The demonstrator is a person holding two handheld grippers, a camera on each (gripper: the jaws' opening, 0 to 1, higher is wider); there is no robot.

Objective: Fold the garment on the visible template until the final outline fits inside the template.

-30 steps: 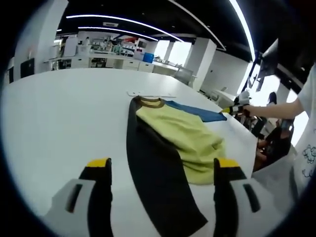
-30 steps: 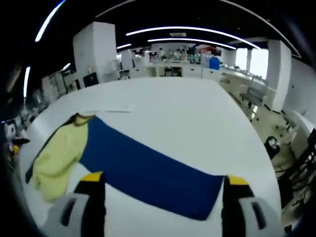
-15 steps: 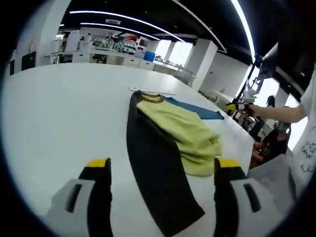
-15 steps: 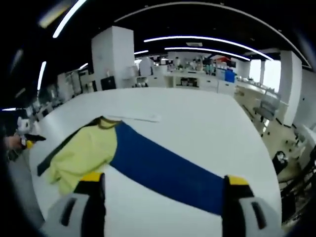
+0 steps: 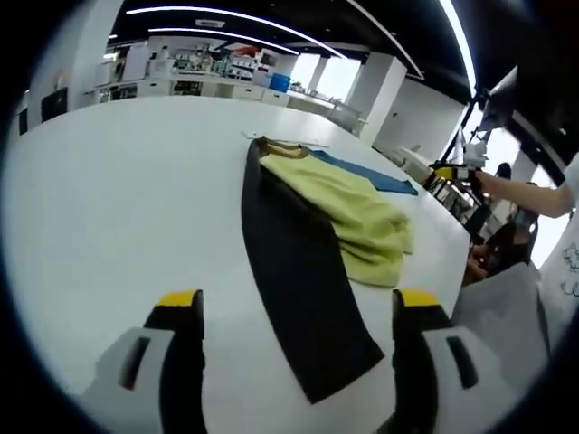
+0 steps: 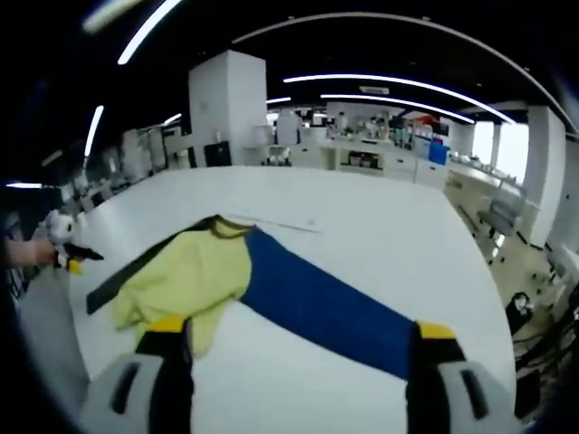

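Left gripper (image 5: 294,312): jaws wide apart, holding nothing, raised over the table (image 5: 109,181) at the black sleeve's end
Black sleeve (image 5: 294,262): lies flat, stretched from the collar toward the left gripper, along the left edge of the body
Garment (image 5: 348,208): a long-sleeved shirt spread on the white table; yellow body rumpled at its hem, not yet folded
Blue sleeve (image 6: 326,307): stretched flat toward the right gripper, its cuff between the jaws in the right gripper view
Right gripper (image 6: 298,357): jaws apart and empty, above the table by the blue cuff
Template (image 6: 271,221): only a thin pale strip beyond the collar; its outline I cannot make out
Handling: light, soft cloth that will sag and slide on the smooth top; best pinched at the cuffs or hem corners, lifted low and laid over the body
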